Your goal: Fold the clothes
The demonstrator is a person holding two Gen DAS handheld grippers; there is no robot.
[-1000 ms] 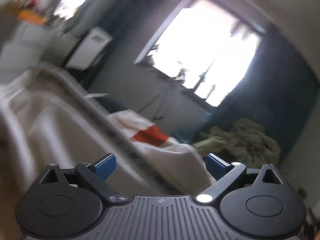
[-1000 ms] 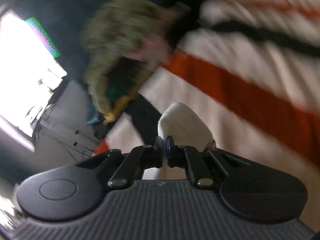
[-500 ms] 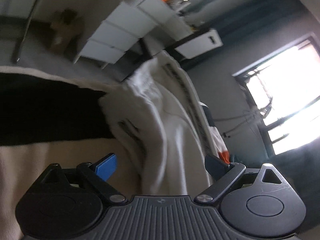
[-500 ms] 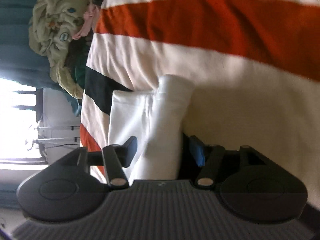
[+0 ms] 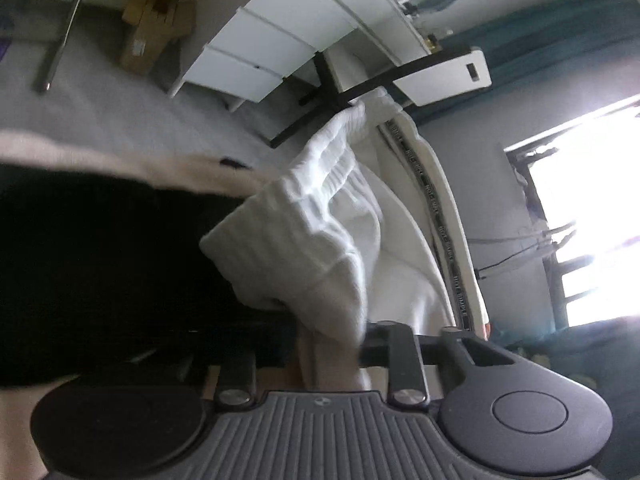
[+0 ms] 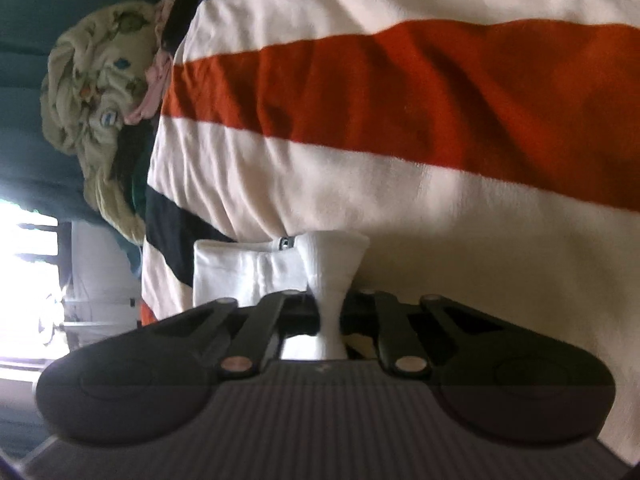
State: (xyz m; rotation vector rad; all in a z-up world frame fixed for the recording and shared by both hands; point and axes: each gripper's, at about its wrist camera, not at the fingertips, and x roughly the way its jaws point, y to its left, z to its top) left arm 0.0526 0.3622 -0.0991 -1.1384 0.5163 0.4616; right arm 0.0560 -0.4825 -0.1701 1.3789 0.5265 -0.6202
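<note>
**White knit garment held at two points over the striped bed cover**

Location: the white garment [image 5: 320,216] lies on a bed, over a cover striped in cream, orange and black [image 6: 400,92]. A ribbed, elasticated band runs along its near end, and a dark printed tape runs down one side, which suggests jogging trousers; the full cut is not visible.

Left gripper [image 5: 326,354]: fingers drawn in on a bunched fold just below the ribbed band. Cloth fills the gap between them.

Right gripper [image 6: 330,316]: fingers pinched tight on a narrow neck of white cloth [image 6: 332,264], which flares out above the grip. Flat white fabric lies just beside it on the cover.

Handling assessment: the cloth appears soft, light and limp, with no stiffness to hold a shape. It should sag between the two holds and drape wherever it is unsupported. The knit looks grippy, not slippery, and not fragile. The ribbed band is the thickest and firmest purchase; hems and seams are the next best. A thin single layer may slide out.

Elsewhere: a crumpled heap of patterned fabric [image 6: 96,108] lies at the far end of the bed; white drawers [image 5: 280,40] stand beyond.
</note>
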